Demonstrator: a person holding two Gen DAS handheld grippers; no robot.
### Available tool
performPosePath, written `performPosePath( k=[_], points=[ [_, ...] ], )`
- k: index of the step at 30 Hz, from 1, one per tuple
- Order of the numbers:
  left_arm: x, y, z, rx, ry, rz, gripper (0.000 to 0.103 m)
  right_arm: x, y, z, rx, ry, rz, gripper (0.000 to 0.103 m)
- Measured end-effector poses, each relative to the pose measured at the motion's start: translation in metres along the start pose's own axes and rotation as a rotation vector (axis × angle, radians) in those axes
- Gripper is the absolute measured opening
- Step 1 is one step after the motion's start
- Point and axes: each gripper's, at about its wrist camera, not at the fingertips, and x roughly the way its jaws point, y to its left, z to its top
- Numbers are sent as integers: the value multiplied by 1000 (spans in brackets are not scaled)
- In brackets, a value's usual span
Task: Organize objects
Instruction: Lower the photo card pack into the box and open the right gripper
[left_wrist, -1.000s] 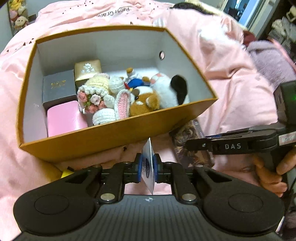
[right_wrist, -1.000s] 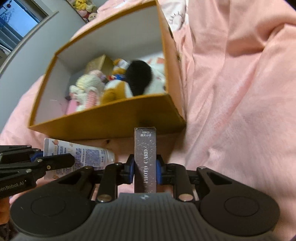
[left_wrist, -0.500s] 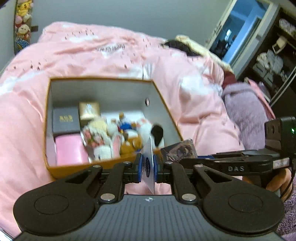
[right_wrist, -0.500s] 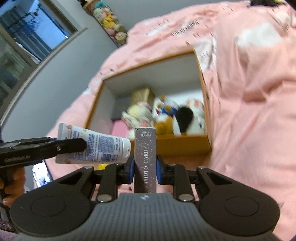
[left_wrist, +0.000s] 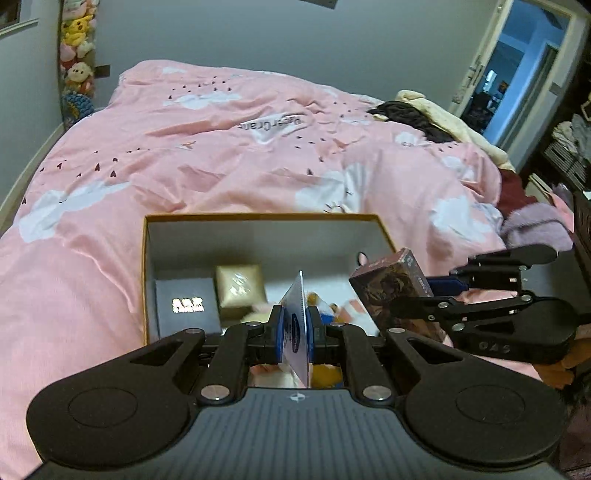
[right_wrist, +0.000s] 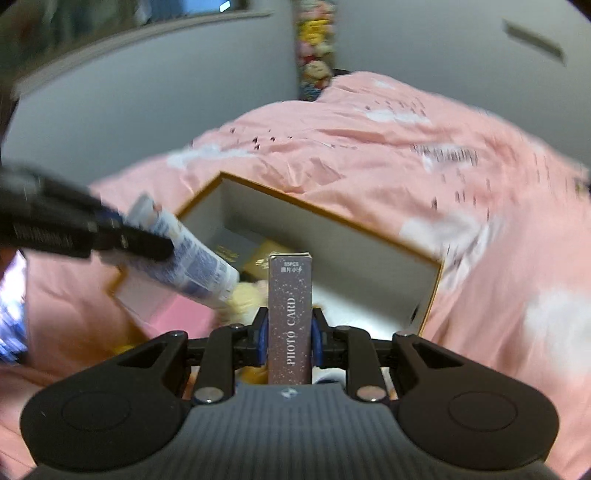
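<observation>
Left tongs (left_wrist: 295, 332): nearly closed, pinching flattened end of white tube (left_wrist: 297, 325); in right wrist view tube (right_wrist: 192, 258) slants down over near-left corner of box (right_wrist: 332, 221), cap end above cream plush (right_wrist: 247, 295).
Right tongs (right_wrist: 290, 332): narrow gap, clamped on upright "PHOTO CARD" pack (right_wrist: 290, 317); in left wrist view pack (left_wrist: 395, 291) sits at right rim of box (left_wrist: 258, 216).
Box open on pink bed (left_wrist: 221, 147); inside: black case (left_wrist: 186, 304), gold case (left_wrist: 240, 290).
</observation>
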Motion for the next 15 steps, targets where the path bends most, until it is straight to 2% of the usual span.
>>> performPosePath(
  k=[7,12,15],
  points=[
    [32,24,21,-50,12,11,13,63,12,20,-457,61,-103,24],
    [50,40,28,-85,27,16,13,114,25,9,-782,103,-185,24],
    [57,47,29,-98,31,15,13,139,30,-3,-923,123,-218,24]
  ],
)
